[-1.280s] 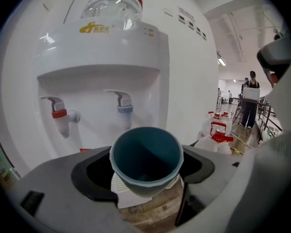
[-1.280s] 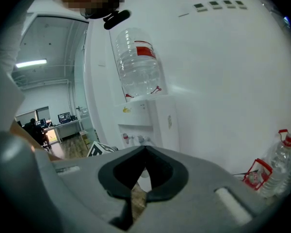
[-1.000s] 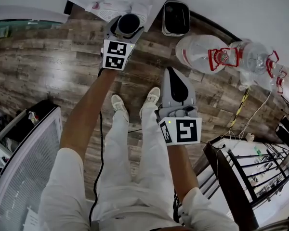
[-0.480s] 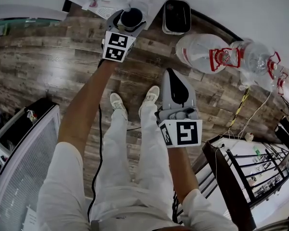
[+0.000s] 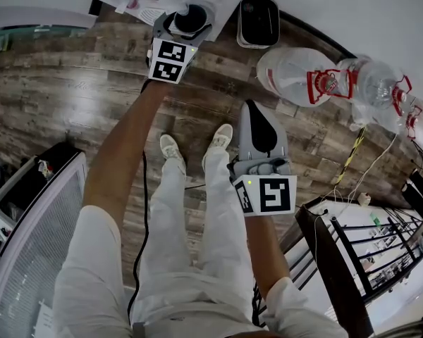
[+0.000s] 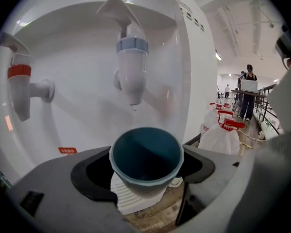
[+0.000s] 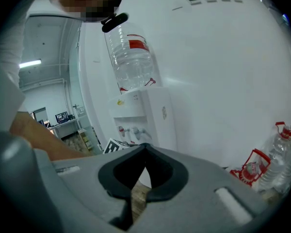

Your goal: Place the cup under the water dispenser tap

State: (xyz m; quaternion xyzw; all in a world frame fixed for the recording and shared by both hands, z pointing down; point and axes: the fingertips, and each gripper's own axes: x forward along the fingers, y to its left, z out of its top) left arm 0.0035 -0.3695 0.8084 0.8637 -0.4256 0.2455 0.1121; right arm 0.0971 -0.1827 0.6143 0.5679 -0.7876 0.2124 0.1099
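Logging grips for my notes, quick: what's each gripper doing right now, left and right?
Left gripper: closed on the round teal-blue plastic cup, under the blue-collared white tap.
Right gripper: closed, holding nothing.

Wood-plank floor (image 5: 70,83), white wall (image 5: 352,13)

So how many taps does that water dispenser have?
2: a red tap on the left and a blue tap to its right, above the cup. None seems hidden.
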